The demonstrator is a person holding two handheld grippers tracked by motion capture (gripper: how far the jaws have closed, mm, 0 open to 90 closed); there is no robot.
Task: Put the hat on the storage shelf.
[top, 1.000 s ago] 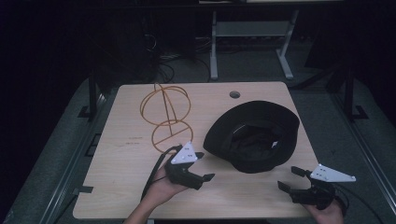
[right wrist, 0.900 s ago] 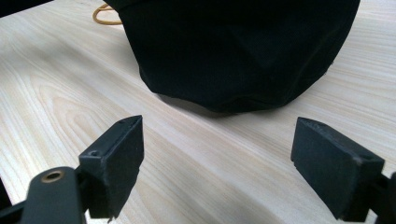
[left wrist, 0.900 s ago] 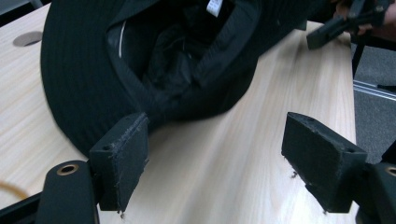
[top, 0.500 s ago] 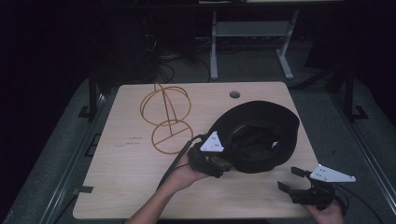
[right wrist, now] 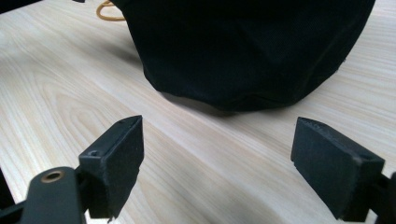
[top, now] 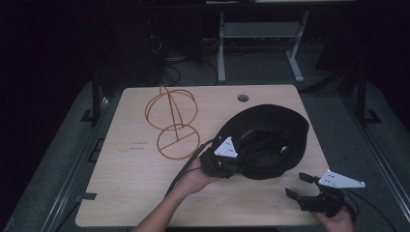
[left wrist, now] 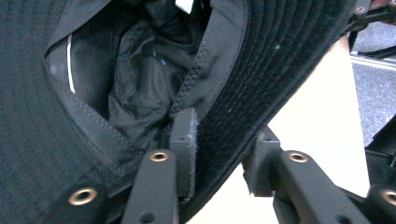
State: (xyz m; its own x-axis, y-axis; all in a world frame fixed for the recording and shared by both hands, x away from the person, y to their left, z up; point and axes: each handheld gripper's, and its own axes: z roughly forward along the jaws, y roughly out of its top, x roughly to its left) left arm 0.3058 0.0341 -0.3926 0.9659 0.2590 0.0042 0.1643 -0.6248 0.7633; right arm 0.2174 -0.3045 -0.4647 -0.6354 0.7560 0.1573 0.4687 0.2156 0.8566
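Since the earlier frames the left gripper (top: 231,163) has travelled from the open middle of the pale wooden worktop (top: 125,188) to the near-left edge of the black fabric bucket hat (top: 270,137), while the right gripper (top: 303,189) has kept its place at the near right corner. The hat lies crown-down with its opening facing up, right of centre on the worktop, which leaves the brim standing free as the easiest part to take. In the left gripper view the brim (left wrist: 252,93) passes between the two jaws: one pad sits against the inner seam by the lining, the other stands on the outside with a sliver of gap showing, so the jaws are narrowed around the brim but I judge the pinch not quite closed. The left forearm reaches in from the bottom edge, angled up and to the right, with the hand wrapped under the gripper body and its cable trailing back along the worktop. The right gripper hovers low, jaws spread wide and holding nothing, aimed at the hat's dark outer side (right wrist: 243,51), probably ready to steady or take the far edge. A wire stand of orange-brown hoops (top: 173,122) sits well apart to the left, likely the hat's destination.
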